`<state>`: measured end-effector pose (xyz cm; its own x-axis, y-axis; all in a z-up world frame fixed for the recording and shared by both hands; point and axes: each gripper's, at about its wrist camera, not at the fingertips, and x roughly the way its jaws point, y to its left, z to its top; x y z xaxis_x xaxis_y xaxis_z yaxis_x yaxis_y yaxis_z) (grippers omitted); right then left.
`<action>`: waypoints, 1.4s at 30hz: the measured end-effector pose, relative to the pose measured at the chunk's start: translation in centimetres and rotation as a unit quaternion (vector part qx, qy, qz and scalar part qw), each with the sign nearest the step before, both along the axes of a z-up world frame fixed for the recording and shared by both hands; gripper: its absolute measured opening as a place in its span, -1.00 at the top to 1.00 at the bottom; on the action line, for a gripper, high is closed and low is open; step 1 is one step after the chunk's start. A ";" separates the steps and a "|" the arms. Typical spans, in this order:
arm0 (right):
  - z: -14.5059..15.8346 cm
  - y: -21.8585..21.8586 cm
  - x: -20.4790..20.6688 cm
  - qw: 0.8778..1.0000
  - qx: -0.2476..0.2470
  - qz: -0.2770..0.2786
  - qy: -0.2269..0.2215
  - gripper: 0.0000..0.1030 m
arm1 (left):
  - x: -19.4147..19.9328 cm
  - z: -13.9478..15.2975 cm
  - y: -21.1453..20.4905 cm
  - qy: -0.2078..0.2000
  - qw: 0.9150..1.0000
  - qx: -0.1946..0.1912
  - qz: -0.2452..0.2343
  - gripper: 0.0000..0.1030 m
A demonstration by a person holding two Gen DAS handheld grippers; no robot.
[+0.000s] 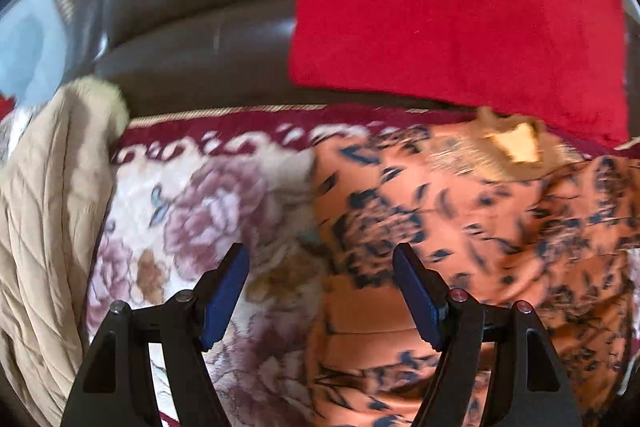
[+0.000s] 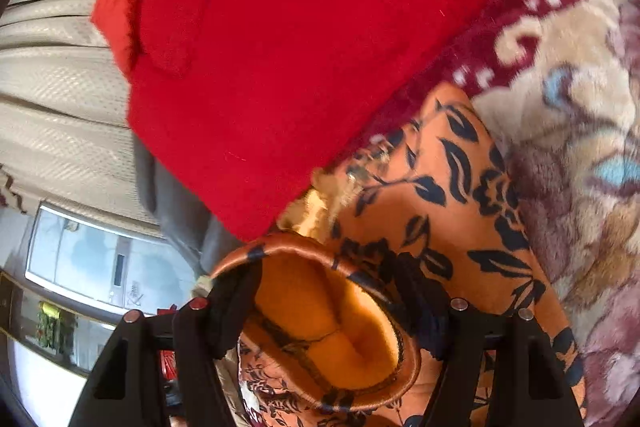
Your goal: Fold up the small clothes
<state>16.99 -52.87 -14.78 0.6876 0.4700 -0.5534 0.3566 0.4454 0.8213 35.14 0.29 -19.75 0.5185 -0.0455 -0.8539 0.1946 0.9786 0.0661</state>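
Note:
An orange garment point(image 1: 480, 227) with dark blue leaf print lies spread on a floral blanket point(image 1: 200, 211); its collar with a pale label point(image 1: 516, 143) is at the far end. My left gripper point(image 1: 320, 251) hangs open over the garment's left edge, with nothing between its blue pads. In the right wrist view the same garment point(image 2: 460, 195) runs away to the upper right. Its rolled opening with yellow-orange lining point(image 2: 320, 315) sits between the fingers of my right gripper point(image 2: 332, 279). The rim drapes over the left finger point(image 2: 240, 291). The jaws stand wide and the cloth looks loose.
A red cushion point(image 1: 452, 7) leans on the dark sofa back point(image 1: 192, 7) just behind the garment, and also shows as the red cushion point(image 2: 300, 47). A beige quilted cloth point(image 1: 48, 207) lies at the left. A pale curtain point(image 2: 60, 87) and a window point(image 2: 92, 259) are beyond.

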 end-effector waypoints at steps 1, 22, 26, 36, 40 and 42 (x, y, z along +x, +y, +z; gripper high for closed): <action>0.1 -0.1 -0.3 1.000 0.009 0.003 -0.005 -0.40 | 0.0 -0.9 0.3 0.007 1.000 0.001 0.005 -0.45; 1.9 2.0 -3.4 0.997 0.020 0.059 -0.043 -0.55 | -0.7 -5.0 0.0 0.019 1.000 -0.013 0.010 -0.48; 2.3 2.6 -3.8 0.998 -0.030 0.050 -0.038 -0.77 | -0.5 -5.3 -0.2 0.018 1.000 -0.011 0.007 -0.48; 2.1 4.3 -2.3 0.990 -0.141 0.026 -0.016 0.82 | -0.8 -4.6 -0.1 0.013 1.000 -0.015 0.012 -0.46; 5.2 2.5 -4.2 0.983 -0.162 -0.021 -0.083 0.82 | -1.2 -4.7 0.2 0.006 1.000 -0.020 0.020 -0.47; 2.8 2.2 -3.5 0.985 -0.171 -0.001 -0.008 0.82 | -1.5 -4.5 0.2 0.002 1.000 -0.020 0.023 -0.46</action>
<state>13.51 -50.67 -11.93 0.6982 0.2562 -0.6685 0.3465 0.6961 0.6288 33.66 0.49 -24.29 0.5170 -0.0562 -0.8542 0.1490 0.9885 0.0252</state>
